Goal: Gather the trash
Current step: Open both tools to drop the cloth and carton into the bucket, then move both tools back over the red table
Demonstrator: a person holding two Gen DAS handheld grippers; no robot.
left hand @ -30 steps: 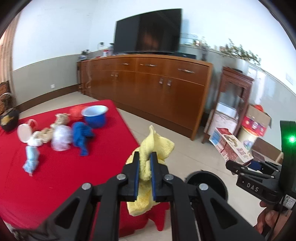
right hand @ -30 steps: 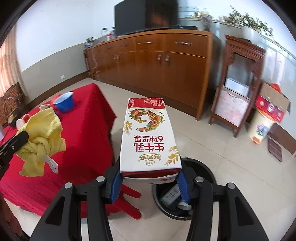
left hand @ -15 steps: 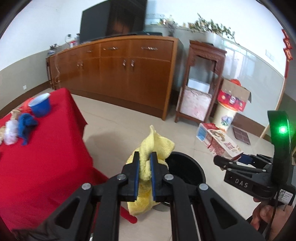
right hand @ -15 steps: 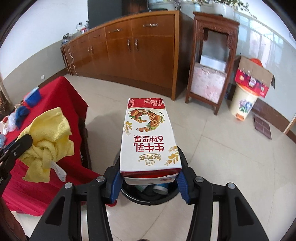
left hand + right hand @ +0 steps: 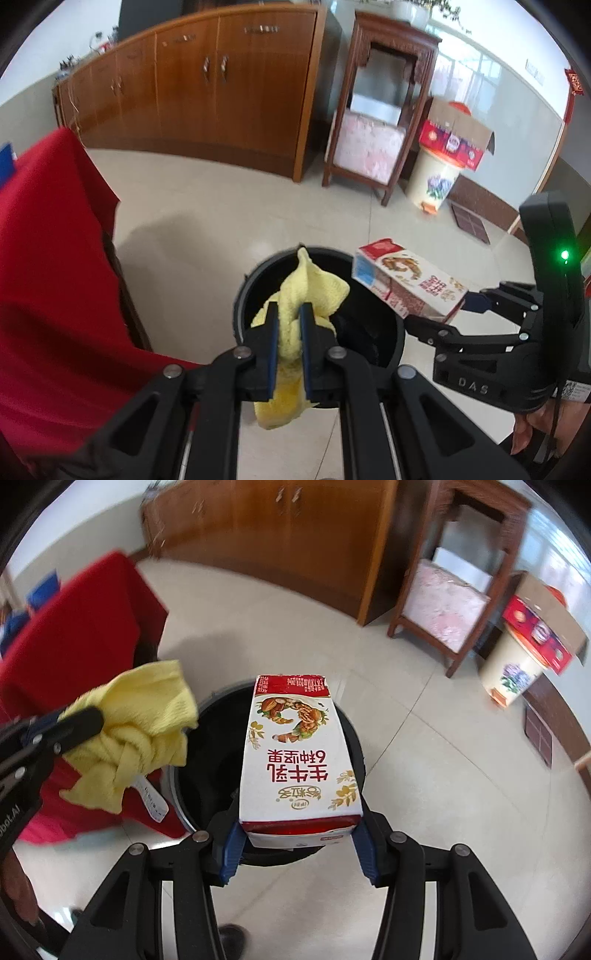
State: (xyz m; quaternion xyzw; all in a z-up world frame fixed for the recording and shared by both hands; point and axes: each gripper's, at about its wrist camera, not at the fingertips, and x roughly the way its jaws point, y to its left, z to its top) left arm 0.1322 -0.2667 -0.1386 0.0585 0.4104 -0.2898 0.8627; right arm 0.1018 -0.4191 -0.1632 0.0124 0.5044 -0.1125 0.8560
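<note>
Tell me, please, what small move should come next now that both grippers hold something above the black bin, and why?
Probably open the right gripper and let the milk carton drop. The carton hangs over the black bin, whose open mouth shows beneath it. The left gripper pinches the yellow cloth over the bin's near rim, so that release could follow.

Below my jaws the pale tiled floor (image 5: 207, 206) carries a black bin (image 5: 243, 295) just beside the red-draped bench (image 5: 55, 258), with a wooden sideboard (image 5: 207, 96), a wooden stand (image 5: 380, 110) and a flowered tub (image 5: 432, 181) further off.
</note>
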